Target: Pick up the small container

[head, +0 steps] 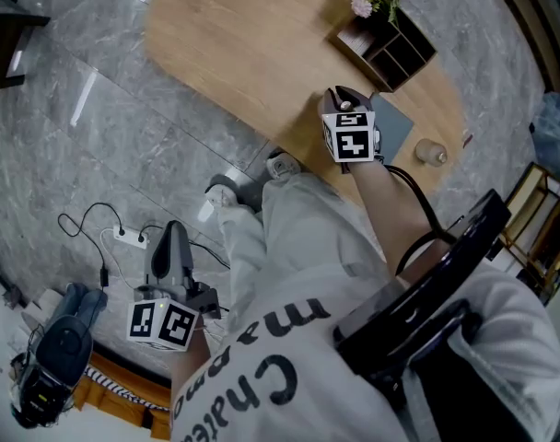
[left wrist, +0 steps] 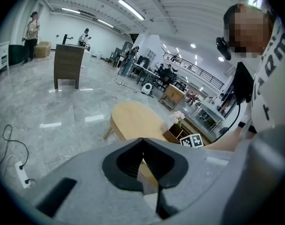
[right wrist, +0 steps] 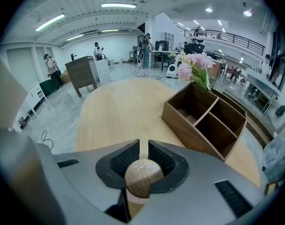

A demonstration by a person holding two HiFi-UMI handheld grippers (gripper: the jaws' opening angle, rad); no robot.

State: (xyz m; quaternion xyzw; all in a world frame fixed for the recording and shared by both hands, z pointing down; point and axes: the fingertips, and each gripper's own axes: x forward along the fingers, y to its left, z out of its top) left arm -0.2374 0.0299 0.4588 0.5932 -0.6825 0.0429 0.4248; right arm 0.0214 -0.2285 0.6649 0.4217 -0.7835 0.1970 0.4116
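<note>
Two claws in head view: left claw (head: 174, 233) hangs over the floor by the person's leg; right claw (head: 346, 98) is over the wooden surface (head: 234, 44), near the organizer (head: 386, 49); a jar (head: 431, 152) lies beside the grey mat (head: 398, 125). Left gripper view: jaws together, nothing between. Right gripper view: jaws clamped on the wood-topped small container (right wrist: 143, 177), in front of the organizer.

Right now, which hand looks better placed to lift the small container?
Right. The right tool is over the table, closed on a round wooden piece. The left tool hangs shut and empty over the floor.
</note>
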